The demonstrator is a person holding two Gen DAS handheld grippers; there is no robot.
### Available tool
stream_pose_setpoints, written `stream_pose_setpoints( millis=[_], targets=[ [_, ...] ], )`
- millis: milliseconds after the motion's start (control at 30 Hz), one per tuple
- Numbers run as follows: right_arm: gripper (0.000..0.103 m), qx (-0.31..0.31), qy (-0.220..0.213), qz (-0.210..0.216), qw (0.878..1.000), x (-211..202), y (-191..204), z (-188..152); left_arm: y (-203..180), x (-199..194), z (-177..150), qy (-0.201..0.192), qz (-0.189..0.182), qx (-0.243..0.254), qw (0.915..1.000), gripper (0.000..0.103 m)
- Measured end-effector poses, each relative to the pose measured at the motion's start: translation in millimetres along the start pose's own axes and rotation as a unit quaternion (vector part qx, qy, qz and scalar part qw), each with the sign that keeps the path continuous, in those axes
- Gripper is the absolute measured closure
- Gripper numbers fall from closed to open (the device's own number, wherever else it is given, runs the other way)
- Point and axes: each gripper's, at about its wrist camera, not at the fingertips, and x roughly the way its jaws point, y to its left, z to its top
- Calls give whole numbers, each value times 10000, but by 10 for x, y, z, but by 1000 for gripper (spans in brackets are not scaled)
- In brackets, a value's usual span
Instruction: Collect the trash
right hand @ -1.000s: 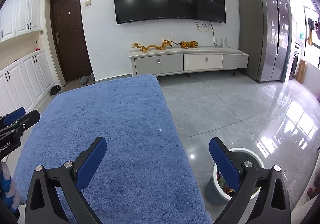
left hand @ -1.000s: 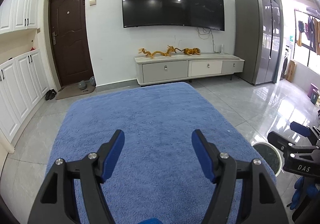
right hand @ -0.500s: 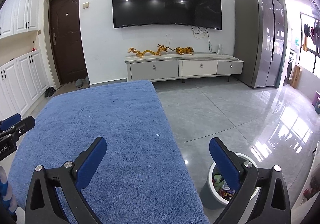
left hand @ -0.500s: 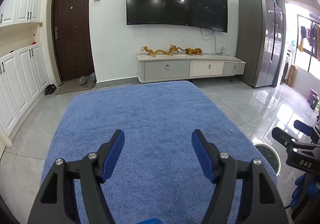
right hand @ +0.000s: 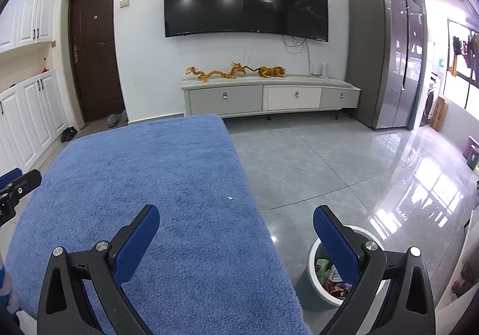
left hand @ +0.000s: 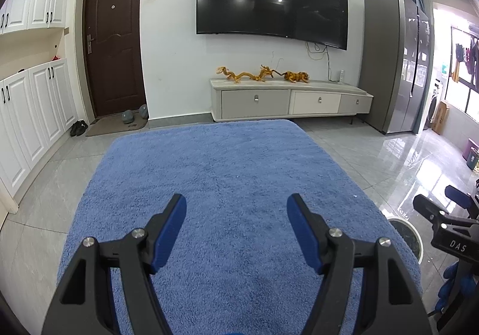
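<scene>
A grey trash bin (right hand: 317, 290) with a white rim stands on the floor by the right edge of the blue towel-covered table (right hand: 167, 185); coloured wrappers lie inside it. Its rim also shows in the left wrist view (left hand: 407, 234). My left gripper (left hand: 236, 206) is open and empty above the blue surface (left hand: 224, 179). My right gripper (right hand: 236, 217) is open wide and empty, over the table's right edge, its right finger above the bin. A tiny white speck (right hand: 230, 198) lies on the towel.
A TV cabinet (left hand: 290, 101) with golden dragon figures stands at the far wall under a large TV. A grey fridge (left hand: 392, 65) stands at right, white cupboards (left hand: 36, 113) and a brown door at left. Glossy tile floor (right hand: 344, 173) surrounds the table.
Both grippers have tilted up and drawn back slightly, so the room appears lower in view and more of the bin shows. Both stay open and empty.
</scene>
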Motion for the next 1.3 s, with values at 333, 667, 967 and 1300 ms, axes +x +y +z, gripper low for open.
stream_pose_setpoints(
  millis=[333,667,967,1300],
  targets=[
    [0,305,-106,-275,9991,-10,-219,-6,-27,19,17,-81,51,7,10000,35],
    [0,462,-221,-514,9974,-55,-376,-5,-68,-5,26,-208,71,-31,9998,35],
    [0,536,-232,-569,9967,-48,-418,-13,-105,-9,29,-254,102,8,9996,35],
    [0,630,-291,-677,9953,-59,-461,-18,-122,-4,30,-256,108,13,9996,35]
  ],
)
